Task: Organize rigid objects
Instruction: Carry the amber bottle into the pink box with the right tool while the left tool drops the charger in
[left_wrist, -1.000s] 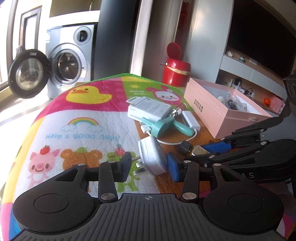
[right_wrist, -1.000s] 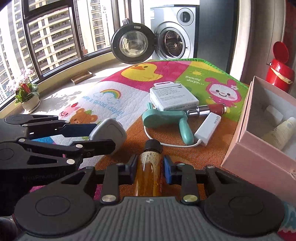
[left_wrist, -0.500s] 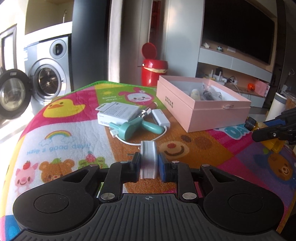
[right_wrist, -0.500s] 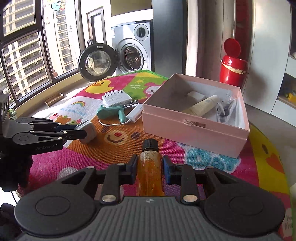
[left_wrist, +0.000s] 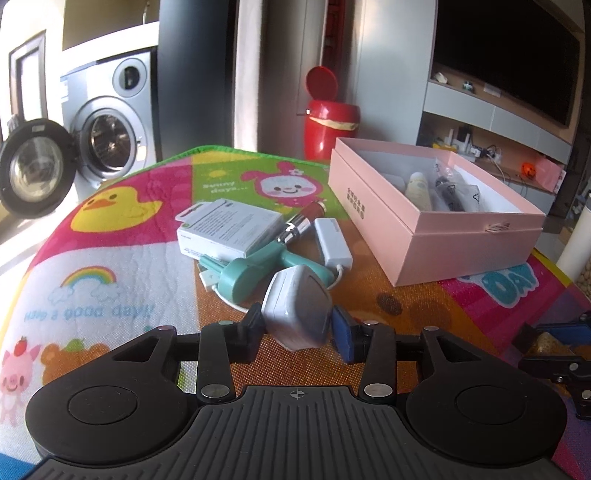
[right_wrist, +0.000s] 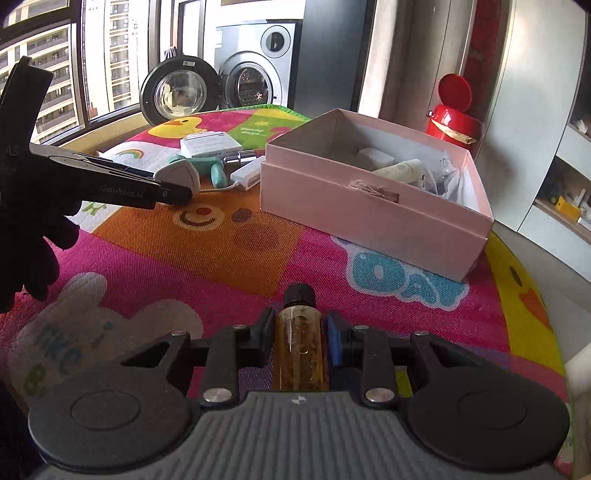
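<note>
In my left hand-held gripper (left_wrist: 297, 332) I am holding the grey-white plug adapter (left_wrist: 297, 312) above the colourful play mat (left_wrist: 110, 258); its prongs are hidden from me. The jaws have just been opening, and the adapter, edge-on half a second ago, is now sitting tilted and broadside between them. My right hand-held gripper (right_wrist: 298, 330) is clamping the amber bottle (right_wrist: 300, 350) by its body, black cap forward; its jaws have just been easing wider, yet the pads are still touching the glass. The bottle's base is cut off behind the gripper body.

The right wrist view is showing my dark-gloved hand (right_wrist: 33, 236) on the left tool, which the left view cannot. The pink box (right_wrist: 369, 210) is lying open ahead, its contents hard to make out. It is looming closer in the right view than before.
</note>
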